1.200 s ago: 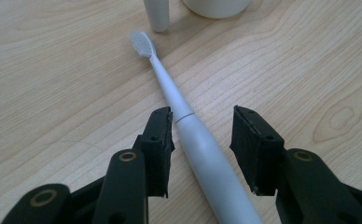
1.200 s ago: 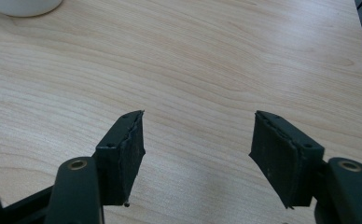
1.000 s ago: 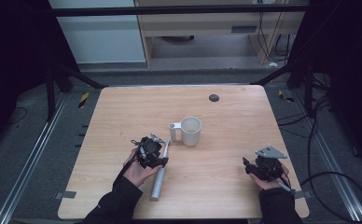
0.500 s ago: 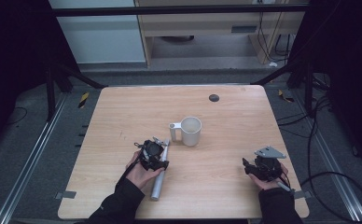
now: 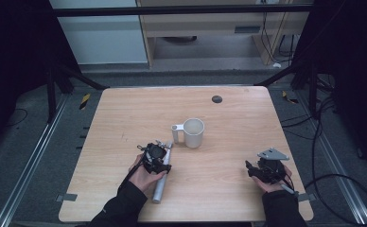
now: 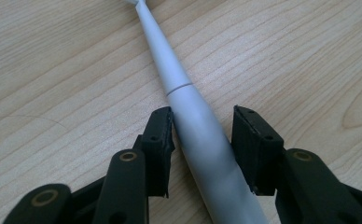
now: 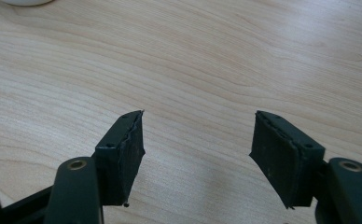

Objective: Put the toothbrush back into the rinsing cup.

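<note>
The left gripper (image 6: 202, 140) is straddling the toothbrush (image 6: 195, 121) lying just beside the mug (image 5: 193, 133), jaws nearly touching, not clamped; closing comes next. The right gripper (image 7: 198, 149) is idling, jaws spread.

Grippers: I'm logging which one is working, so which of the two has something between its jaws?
The left gripper: its jaws straddle the grey electric toothbrush lying on the table, not yet closed. The right gripper is open over bare wood.

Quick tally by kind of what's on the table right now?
Mug: 1
Grey toothbrush: 1
Grippers: 2, left and right
Total: 4
</note>
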